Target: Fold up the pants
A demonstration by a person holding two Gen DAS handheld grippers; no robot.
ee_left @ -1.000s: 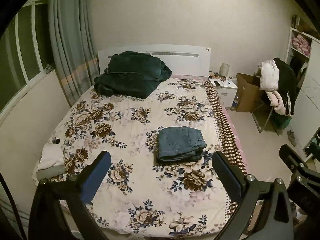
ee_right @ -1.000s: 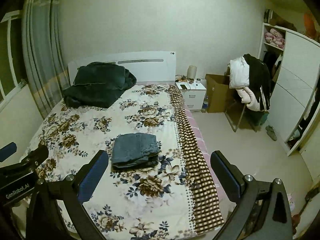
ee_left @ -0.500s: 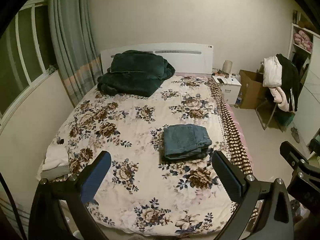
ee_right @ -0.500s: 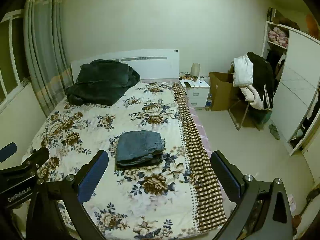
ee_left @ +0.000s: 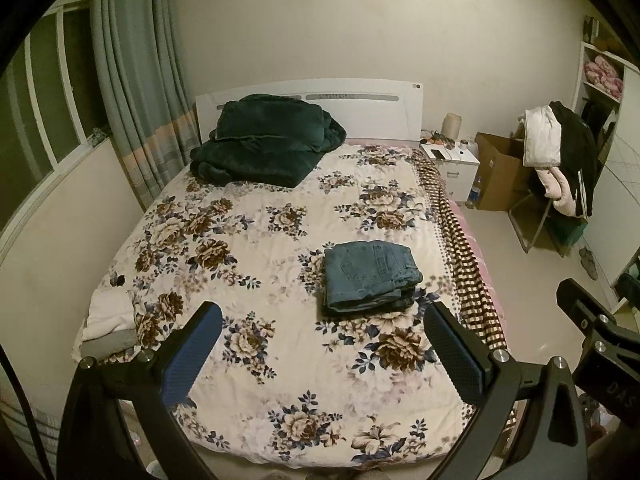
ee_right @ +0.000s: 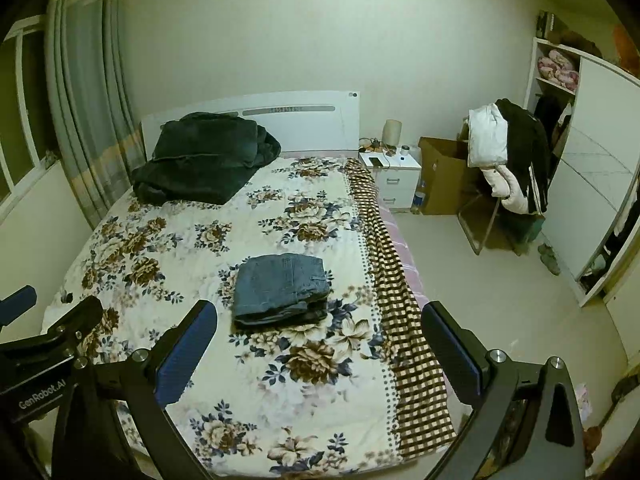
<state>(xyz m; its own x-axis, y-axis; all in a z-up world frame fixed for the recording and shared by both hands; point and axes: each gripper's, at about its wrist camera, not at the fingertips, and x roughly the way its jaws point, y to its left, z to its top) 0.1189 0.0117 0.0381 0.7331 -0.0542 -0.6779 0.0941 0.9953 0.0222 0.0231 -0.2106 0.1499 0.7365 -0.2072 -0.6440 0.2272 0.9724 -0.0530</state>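
denim pants (ee_left: 370,276) folded, stacked on bed (ee_left: 260,240). judged soft, heavy; lift under stack edges. left hand-held gripper (ee_left: 324,350), right hand-held gripper (ee_right: 318,350): both spread wide, empty.

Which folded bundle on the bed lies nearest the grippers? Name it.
The blue jeans, a small folded stack lying mid-bed just ahead of both open grippers. The dark green blanket is bigger and lies far back against the headboard.
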